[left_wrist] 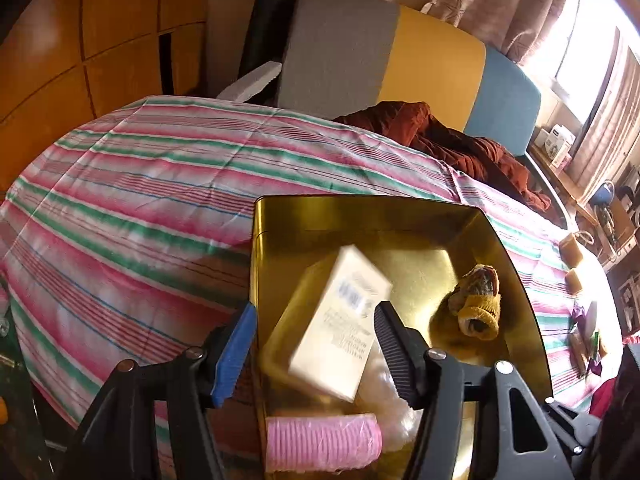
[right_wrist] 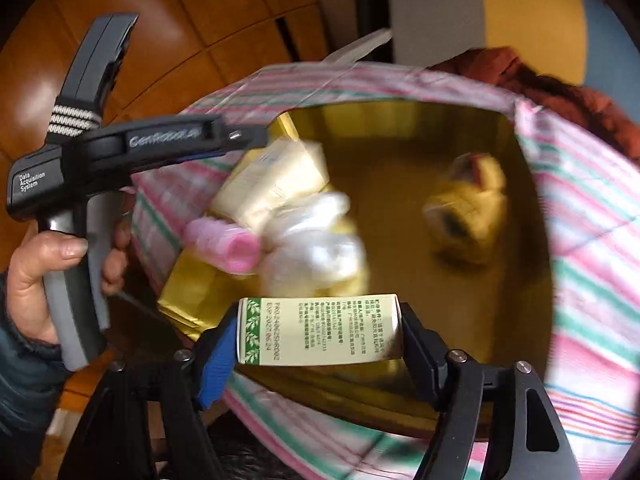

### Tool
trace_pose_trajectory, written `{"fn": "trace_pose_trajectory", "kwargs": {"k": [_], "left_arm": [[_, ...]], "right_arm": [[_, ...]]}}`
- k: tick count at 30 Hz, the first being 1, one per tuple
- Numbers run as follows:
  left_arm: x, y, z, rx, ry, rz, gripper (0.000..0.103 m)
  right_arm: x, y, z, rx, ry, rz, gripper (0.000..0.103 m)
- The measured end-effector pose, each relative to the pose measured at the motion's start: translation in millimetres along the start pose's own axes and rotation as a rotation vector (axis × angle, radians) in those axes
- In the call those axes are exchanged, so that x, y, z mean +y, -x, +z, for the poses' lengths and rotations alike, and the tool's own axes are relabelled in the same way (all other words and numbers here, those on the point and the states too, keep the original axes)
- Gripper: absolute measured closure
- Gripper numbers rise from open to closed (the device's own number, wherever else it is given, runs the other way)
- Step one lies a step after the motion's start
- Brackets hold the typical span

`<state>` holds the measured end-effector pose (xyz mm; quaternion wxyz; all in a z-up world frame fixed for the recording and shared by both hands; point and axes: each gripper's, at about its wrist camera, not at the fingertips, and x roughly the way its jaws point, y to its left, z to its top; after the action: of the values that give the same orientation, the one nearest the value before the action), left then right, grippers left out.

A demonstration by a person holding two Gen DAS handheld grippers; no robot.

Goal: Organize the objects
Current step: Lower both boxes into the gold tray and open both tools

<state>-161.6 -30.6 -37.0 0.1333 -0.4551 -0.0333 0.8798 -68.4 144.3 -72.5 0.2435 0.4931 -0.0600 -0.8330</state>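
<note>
Gold tin [left_wrist: 472,240]: open, shiny interior, set on a bed covered by a pink, green and white striped sheet [left_wrist: 140,184].

Contents of the tin:
- Cream carton [left_wrist: 340,320], tilted and motion-blurred, at the near left of the interior.
- Pink ribbed roller [left_wrist: 322,442], lying on its side at the near edge, just below the cream carton.
- Clear plastic wrap [right_wrist: 316,240], crumpled, touching the roller.
- Yellow knitted item [left_wrist: 478,302], rolled with a darker piece, toward the right wall, apart from the rest.

Left gripper [left_wrist: 316,348]: hovers over the near left of the tin, jaws spread apart, one outside the left wall and one over the interior; the cream carton shows between them but is not pinched.

Right gripper [right_wrist: 316,344]: jaws clenched on a pale green printed box [right_wrist: 320,330], held crosswise above the near rim of the tin.

Person's hand [right_wrist: 48,276]: wrapped round the left gripper's grey handle.

Surroundings: rust-red cloth [left_wrist: 452,140] at the far side of the bed; small tan blocks [left_wrist: 570,246] on the sheet at right.
</note>
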Motion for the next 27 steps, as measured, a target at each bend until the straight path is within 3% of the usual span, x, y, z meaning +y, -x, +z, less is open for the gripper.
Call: {"fn": "trace_pose_trajectory", "kwargs": {"k": [6,10,16,23,27], "left_arm": [[6.9,19.4,-11.8,-0.034,0.026,0.004,0.041],[4.2,38.7,-23.9,-0.077,0.032,0.02,0.041],[-7.6,57.8,-40.9,-0.125,0.036,0.065,0.041],[-33.8,74.7,-67.8,-0.187,-0.027,0.159,0.04],[-48.7,78.5,-75.8,-0.192,-0.056,0.162,0.04]], "right_arm": [[5.5,-1.8,-6.2,0.0,-0.01,0.119,0.014],[2.5,2.7,-10.9,-0.012,-0.024,0.11,0.011],[-2.5,19.2,-18.9,-0.055,-0.014,-0.01,0.002],[-6.1,42.0,-15.6,-0.159,-0.009,-0.18,0.0],[-6.9,52.9,-18.8,-0.199,0.004,-0.259,0.0]]}}
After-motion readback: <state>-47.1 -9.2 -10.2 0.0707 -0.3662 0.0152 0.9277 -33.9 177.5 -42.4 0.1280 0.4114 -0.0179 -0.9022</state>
